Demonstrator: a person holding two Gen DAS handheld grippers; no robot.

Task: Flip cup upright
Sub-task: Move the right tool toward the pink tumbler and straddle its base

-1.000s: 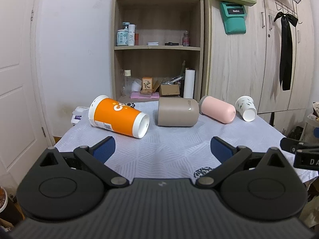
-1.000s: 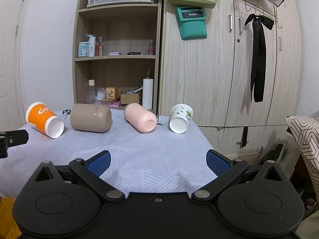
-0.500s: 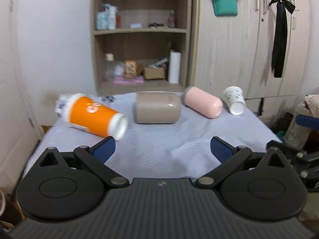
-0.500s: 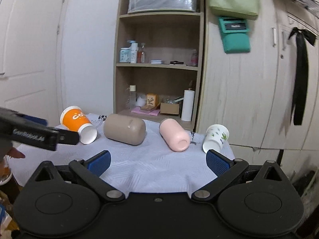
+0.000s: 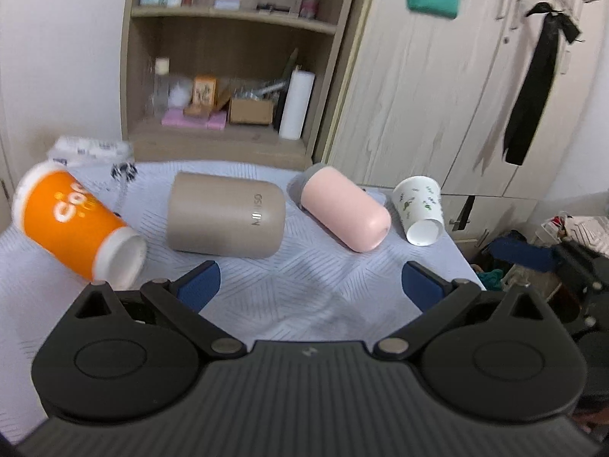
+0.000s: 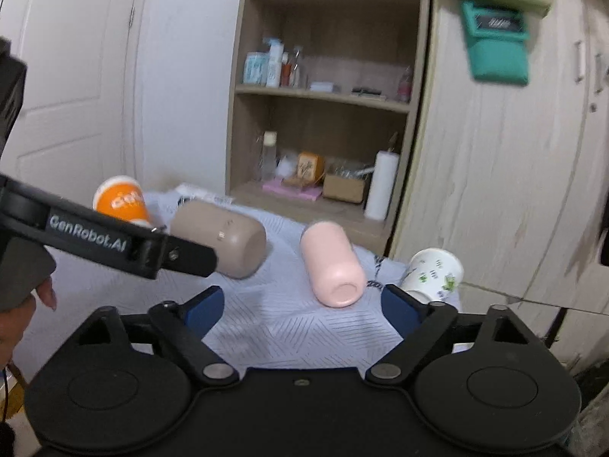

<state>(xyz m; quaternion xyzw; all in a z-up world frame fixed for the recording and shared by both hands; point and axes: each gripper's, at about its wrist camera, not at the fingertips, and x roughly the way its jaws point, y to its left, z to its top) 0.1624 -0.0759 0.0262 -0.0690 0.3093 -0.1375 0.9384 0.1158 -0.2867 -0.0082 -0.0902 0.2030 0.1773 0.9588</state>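
Observation:
Several cups lie on their sides on the cloth-covered table [image 5: 304, 285]: an orange paper cup [image 5: 72, 224] at the left, a beige cup [image 5: 224, 215], a pink cup [image 5: 344, 211] and a white patterned paper cup [image 5: 420, 209] at the right. My left gripper [image 5: 310, 285] is open and empty, above the table in front of the beige and pink cups. My right gripper [image 6: 300, 306] is open and empty, in front of the pink cup [image 6: 331, 266] and the white cup [image 6: 434, 272]. The left gripper's finger [image 6: 114, 240] crosses the right wrist view and hides part of the orange cup [image 6: 120, 202] and the beige cup [image 6: 224, 240].
A wooden shelf unit [image 5: 236, 57] with bottles, boxes and a paper roll stands behind the table. Wooden wardrobe doors [image 5: 456, 95] are at the right, a white door [image 6: 64, 87] at the left. Clutter lies on the floor past the table's right edge [image 5: 468, 266].
Both grippers have moved up and forward toward the cups, which now look larger. The left gripper's finger reaches further across the right wrist view. The cups have not moved.

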